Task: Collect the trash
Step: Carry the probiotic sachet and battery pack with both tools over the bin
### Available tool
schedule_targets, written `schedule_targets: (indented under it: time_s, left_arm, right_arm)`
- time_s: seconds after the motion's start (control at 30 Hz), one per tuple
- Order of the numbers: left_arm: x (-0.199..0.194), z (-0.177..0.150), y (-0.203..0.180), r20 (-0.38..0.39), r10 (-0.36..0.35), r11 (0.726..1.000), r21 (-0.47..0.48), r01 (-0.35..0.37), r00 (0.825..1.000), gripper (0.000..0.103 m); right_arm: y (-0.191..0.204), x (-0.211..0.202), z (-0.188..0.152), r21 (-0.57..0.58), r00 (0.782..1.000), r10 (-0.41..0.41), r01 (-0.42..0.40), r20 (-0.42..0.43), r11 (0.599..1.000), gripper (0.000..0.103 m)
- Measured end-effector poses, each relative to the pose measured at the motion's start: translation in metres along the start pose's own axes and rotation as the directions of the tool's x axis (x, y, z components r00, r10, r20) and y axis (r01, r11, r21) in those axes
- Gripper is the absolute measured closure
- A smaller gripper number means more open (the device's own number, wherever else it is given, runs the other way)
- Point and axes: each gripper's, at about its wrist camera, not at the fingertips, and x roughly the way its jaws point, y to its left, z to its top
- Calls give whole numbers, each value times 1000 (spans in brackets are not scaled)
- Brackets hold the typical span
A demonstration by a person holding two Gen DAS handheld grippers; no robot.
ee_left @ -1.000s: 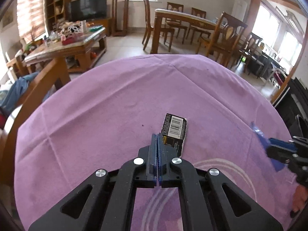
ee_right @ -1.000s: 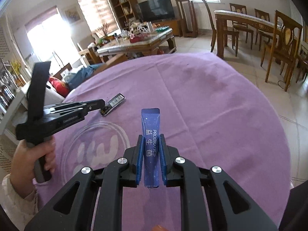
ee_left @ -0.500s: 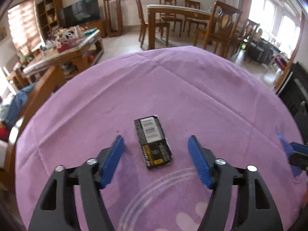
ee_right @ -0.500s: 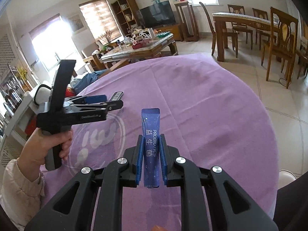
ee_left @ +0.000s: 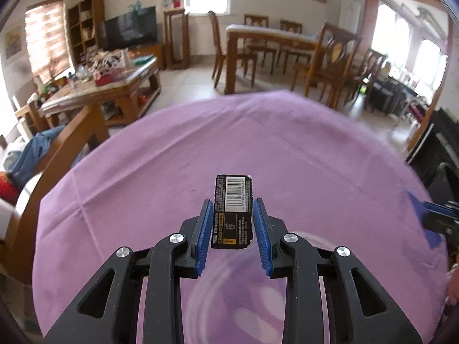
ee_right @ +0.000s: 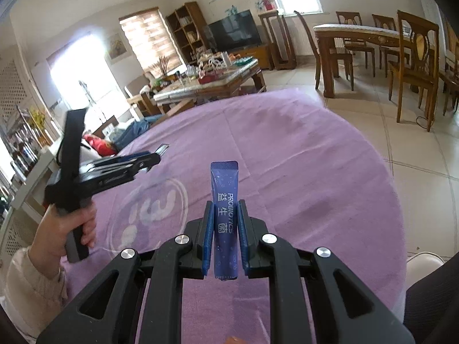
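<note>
A black battery card with a barcode [ee_left: 233, 189] stands between the blue pads of my left gripper [ee_left: 233, 209]. The jaws are closing on it and the pads press its two long edges, with the card raised off the purple tablecloth [ee_left: 287, 143]. In the right wrist view this left gripper [ee_right: 155, 159] hovers at the left in a person's hand [ee_right: 71, 229], the card's tip [ee_right: 163, 149] poking out. My right gripper [ee_right: 225, 203] is shut on a blue probiotics sachet [ee_right: 224, 177] that stands upright above the cloth. Its tip and the sachet [ee_left: 416, 203] show at the left view's right edge.
The round table carries a white printed emblem [ee_right: 155, 206] near the front. A wooden chair back [ee_left: 57, 154] stands at its left edge. Beyond are a cluttered coffee table [ee_left: 109, 86] and a dining table with chairs [ee_left: 272, 37] on tiled floor.
My left gripper opened wide around the black card lying on the cloth, then closed on it and lifted it. The right gripper kept hold of the sachet and shifted slightly.
</note>
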Motion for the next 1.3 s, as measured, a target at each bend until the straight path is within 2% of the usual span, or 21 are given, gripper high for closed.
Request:
schedule_targets:
  time_s: [0.2,0.33,0.43,0.6,0.77,0.93,1.0,1.17,1.3]
  left_arm:
    - [-48,8,-60,110,-123,991,68,116,986,74]
    - [-66,15,-116,151,-226,969,132,207,962,74]
    - [-72,13,-167,146,-312,940,192,283,939,74]
    - [-73,5,-266,105,-454,862,302,406,885,74]
    - [-67,-5,-345,52,-542,788,377,486,839,74]
    - [-62,-15,-416,1,-601,722,430,542,800,74]
    - [-54,-15,-438,-18,-610,706,441,553,792,74]
    - [-37,-28,-485,-71,-627,667,465,582,776,74]
    - [-22,-35,-508,-105,-631,647,475,596,769,74]
  right_arm:
    - [-20,-44,8,49,993,-6,0,117,999,86]
    - [-46,-90,7,84,977,-55,39,204,996,86]
    - [-76,-128,-1,135,959,-116,82,260,987,86]
    - [-125,-179,-23,234,921,-231,161,314,959,86]
    - [-174,-225,-54,347,875,-351,233,332,909,86]
    - [-212,-255,-82,439,839,-426,260,338,860,86]
    - [-224,-262,-91,468,831,-443,259,338,845,86]
    - [-244,-266,-103,509,824,-459,253,332,823,86]
    - [-259,-269,-114,534,824,-466,248,322,808,86]
